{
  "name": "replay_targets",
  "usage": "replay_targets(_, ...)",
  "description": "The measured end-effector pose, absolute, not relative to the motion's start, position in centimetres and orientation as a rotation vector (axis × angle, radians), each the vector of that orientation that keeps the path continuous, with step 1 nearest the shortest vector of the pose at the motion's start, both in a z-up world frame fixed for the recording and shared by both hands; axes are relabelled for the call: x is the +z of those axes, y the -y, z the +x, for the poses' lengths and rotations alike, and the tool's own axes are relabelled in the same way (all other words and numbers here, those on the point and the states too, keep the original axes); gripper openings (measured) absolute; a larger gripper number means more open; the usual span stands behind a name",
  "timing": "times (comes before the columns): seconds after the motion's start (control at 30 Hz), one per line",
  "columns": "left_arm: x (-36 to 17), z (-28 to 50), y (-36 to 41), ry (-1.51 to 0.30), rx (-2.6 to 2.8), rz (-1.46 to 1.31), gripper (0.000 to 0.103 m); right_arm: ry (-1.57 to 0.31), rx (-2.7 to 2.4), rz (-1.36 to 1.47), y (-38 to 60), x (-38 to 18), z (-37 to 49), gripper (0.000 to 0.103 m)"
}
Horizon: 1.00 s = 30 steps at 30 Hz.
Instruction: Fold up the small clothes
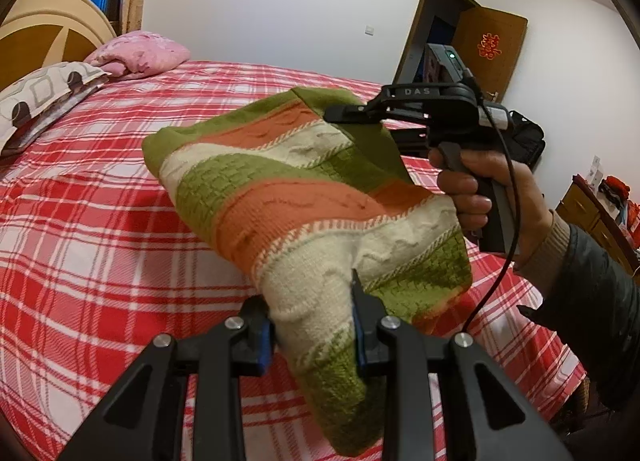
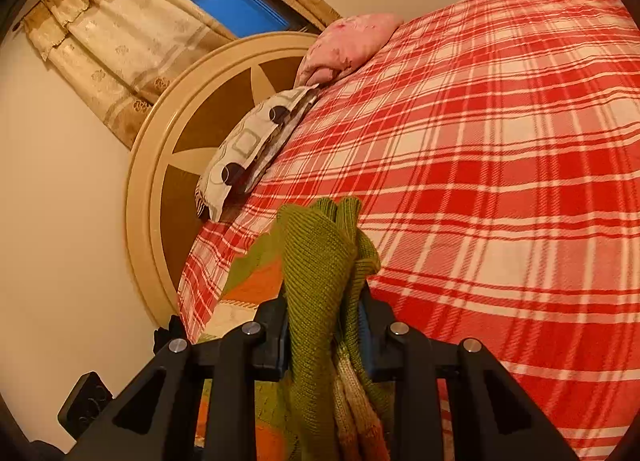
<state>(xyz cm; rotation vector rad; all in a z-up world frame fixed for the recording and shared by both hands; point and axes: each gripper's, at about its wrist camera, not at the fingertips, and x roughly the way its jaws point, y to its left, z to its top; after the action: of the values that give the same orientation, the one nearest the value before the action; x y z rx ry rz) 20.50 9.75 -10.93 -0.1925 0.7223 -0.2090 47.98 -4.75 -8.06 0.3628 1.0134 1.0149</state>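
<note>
The left gripper [image 1: 314,325] is reaching forward and low over the bed, its two black fingers with blue pads [image 1: 263,345] closing on a cream-and-green corner of the knitted sweater [image 1: 304,197] — cloth is bunching between them. The sweater is hanging in the air above the red plaid bedspread [image 1: 80,245], stretched between the two grippers; its long axis is running from the left gripper near the camera up and away toward the right gripper [image 1: 344,115]. It is folded into a thick band, with diagonal stripes of olive green, orange and cream and a raised cable pattern, and its lower edge is sagging toward the bedspread.

Further right, the right gripper is coming in from the side, held level by a hand [image 1: 476,185] wrapping the pistol handle, with a black cable trailing down past the dark sleeve. Its fingers are pinching the sweater's far green edge.

In the right wrist view, the right gripper [image 2: 326,321] is clamping a gathered wad of green ribbed knit [image 2: 320,261] that is standing up between its fingers, with the bedspread [image 2: 500,141] behind it.
</note>
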Motion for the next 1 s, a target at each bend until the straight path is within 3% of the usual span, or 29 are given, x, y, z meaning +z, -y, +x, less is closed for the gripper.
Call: replay_targets(1.0, -12.7, 17.1, -14.0, -0.747, -0.101, -0.254, 0.031, -1.132, 1.067, 0.261, -5.5, -11.4, 46.1, 0.028)
